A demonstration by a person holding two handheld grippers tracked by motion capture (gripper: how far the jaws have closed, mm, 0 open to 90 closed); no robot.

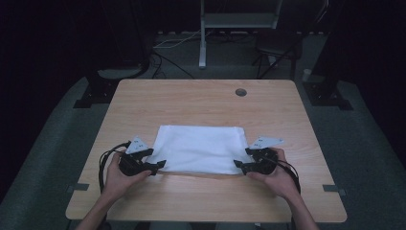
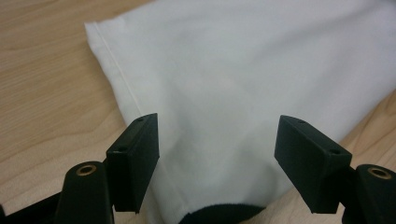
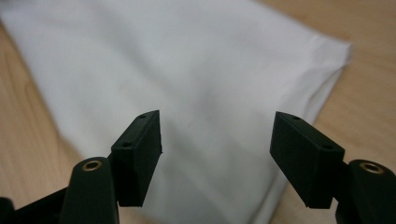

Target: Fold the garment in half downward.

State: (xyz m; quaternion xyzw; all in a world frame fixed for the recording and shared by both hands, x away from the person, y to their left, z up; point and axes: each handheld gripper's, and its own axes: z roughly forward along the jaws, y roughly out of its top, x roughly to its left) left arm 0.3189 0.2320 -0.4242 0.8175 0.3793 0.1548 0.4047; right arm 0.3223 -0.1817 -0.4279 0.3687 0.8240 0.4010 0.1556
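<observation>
A dim room with a grey carpeted floor (image 1: pixel 57 124) is seen around a light wooden tabletop (image 1: pixel 201 98), whose far edge carries a round cable hole (image 1: pixel 241 92). Behind it, a white metal frame leg (image 1: pixel 203 43), loose cables (image 1: pixel 167 60) and a dark chair base (image 1: pixel 280 50) are made out on the floor. Nothing is placed between the fingers and the cloth. A white folded rectangular cloth (image 1: pixel 200 148) is laid flat on the near half of the tabletop. The left gripper (image 1: pixel 154 163) is held at the cloth's near left corner and the right gripper (image 1: pixel 242 163) at its near right corner. In both gripper views the fingers are spread apart above the fabric, nothing being gripped.
</observation>
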